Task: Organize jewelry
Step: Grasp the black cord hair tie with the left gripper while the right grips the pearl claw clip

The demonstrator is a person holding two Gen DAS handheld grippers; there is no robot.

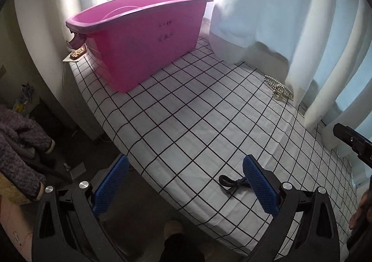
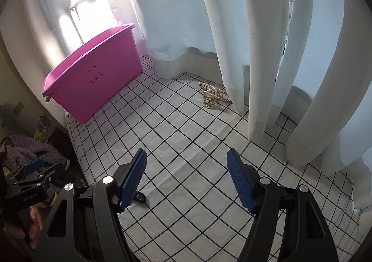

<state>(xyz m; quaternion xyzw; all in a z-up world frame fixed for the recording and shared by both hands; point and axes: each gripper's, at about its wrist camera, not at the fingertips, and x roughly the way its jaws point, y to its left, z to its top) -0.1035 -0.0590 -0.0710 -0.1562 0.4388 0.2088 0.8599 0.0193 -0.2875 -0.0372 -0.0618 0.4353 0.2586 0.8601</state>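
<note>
Jaws wide; pearl hair claw [image 2: 215, 95] lies well beyond.

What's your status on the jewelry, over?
Left gripper open, empty. Right gripper open, empty. Pearl hair claw on checked cloth by curtain; black hair tie near left fingers. Pink bin unobstructed.

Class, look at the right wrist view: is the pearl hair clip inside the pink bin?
No, the pearl hair clip lies on the checked sheet by the curtain, apart from the pink bin.
</note>
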